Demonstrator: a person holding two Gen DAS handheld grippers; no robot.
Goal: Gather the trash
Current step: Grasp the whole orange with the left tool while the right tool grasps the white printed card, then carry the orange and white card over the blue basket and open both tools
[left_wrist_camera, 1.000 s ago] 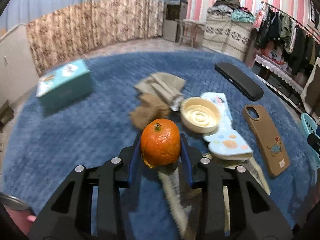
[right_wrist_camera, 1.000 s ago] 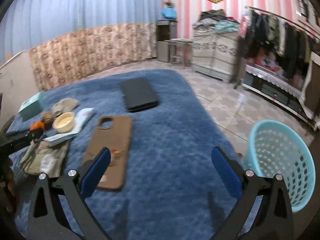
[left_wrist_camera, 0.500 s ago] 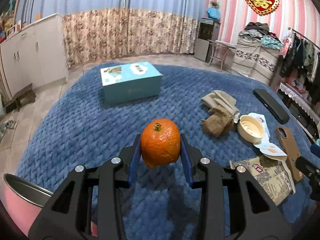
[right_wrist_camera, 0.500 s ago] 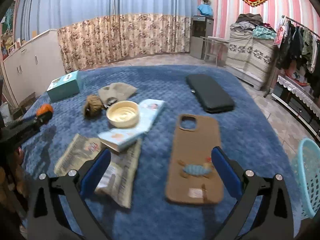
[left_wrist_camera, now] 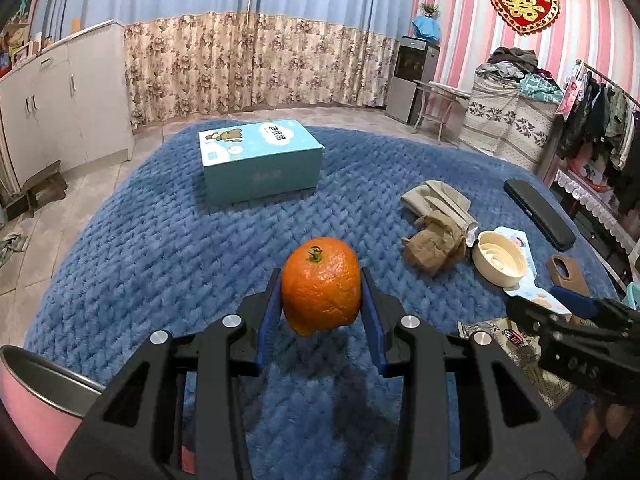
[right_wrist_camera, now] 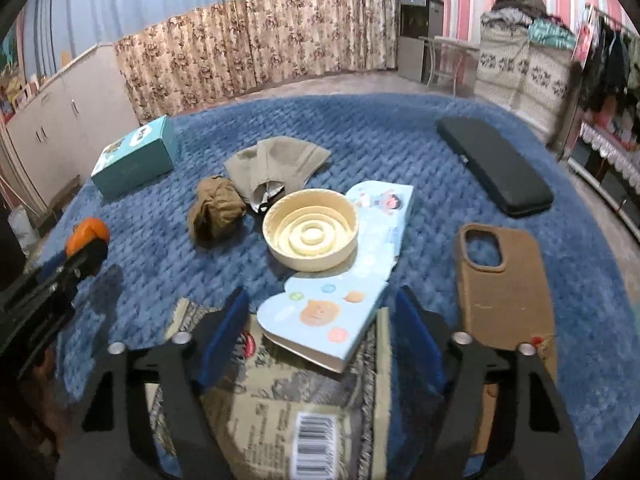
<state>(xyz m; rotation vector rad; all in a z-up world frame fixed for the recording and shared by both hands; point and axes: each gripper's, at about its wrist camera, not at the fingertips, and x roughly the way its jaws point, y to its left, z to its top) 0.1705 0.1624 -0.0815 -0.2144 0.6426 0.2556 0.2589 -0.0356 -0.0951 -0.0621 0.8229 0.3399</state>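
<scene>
A left gripper (left_wrist_camera: pixel 321 308) clamps a round orange tangerine (left_wrist_camera: pixel 320 286) between its blue pads at the centre of the left wrist view, the fruit raised clear of a blue woven blanket (left_wrist_camera: pixel 160 248) that fills the middle of the frame. The green stem faces up. A pink metal-rimmed pot (left_wrist_camera: pixel 36 380) shows at the lower left edge of that view.

In the right wrist view, the right gripper (right_wrist_camera: pixel 322 332) sits at the bottom centre with its jaws closing, about half spread, the pads pressing on nothing. Between them lie the near end of a pale blue cloud-shaped children's book (right_wrist_camera: pixel 340 280) and a flat printed paper wrapper with a barcode (right_wrist_camera: pixel 304 412), the book resting on the wrapper.

A cream round ridged plastic lid (right_wrist_camera: pixel 311 234) sits on the book at the centre of the frame. Just left of it lies a crumpled brown paper wad (right_wrist_camera: pixel 214 212), and above that a folded beige cloth (right_wrist_camera: pixel 280 160). A teal cardboard box (right_wrist_camera: pixel 136 156) stands in the upper left, a long black flat case (right_wrist_camera: pixel 494 164) in the upper right, and a brown phone case (right_wrist_camera: pixel 504 280) at right. The tangerine appears again at the left edge, in the other tool.
</scene>
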